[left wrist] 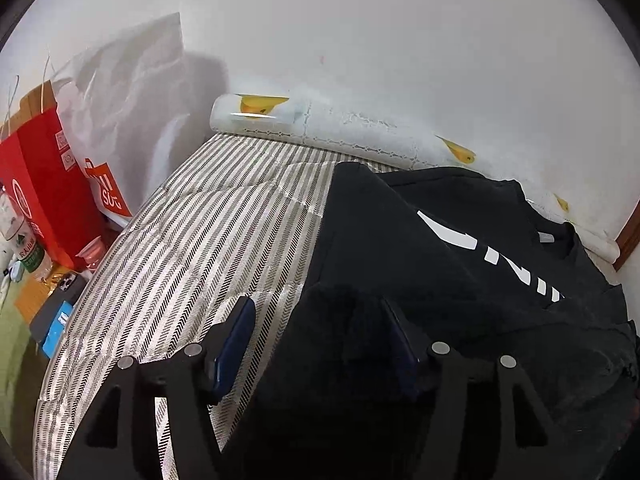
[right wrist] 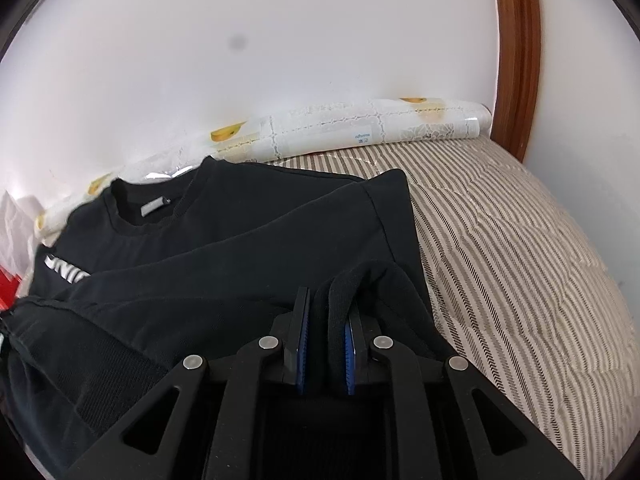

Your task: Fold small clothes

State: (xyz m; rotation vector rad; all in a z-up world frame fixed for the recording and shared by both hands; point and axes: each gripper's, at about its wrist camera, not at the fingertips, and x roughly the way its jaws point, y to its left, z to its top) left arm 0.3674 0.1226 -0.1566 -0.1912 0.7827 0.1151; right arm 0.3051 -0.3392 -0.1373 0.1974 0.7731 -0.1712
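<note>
Black knit sweatshirt (right wrist: 224, 248) flat on striped bed (right wrist: 520, 240), collar toward wall; hem bunch pinched in right gripper (right wrist: 326, 312) jaws, left gripper (left wrist: 320, 320) jaws spread.

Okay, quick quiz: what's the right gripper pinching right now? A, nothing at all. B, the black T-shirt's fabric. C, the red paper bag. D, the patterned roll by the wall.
B: a bunched fold of the black T-shirt sits pinched between the right gripper fingers.

Sweatshirt (right wrist: 224, 240) lies on the mattress (right wrist: 520, 240), roll (right wrist: 360, 132) behind it
</note>
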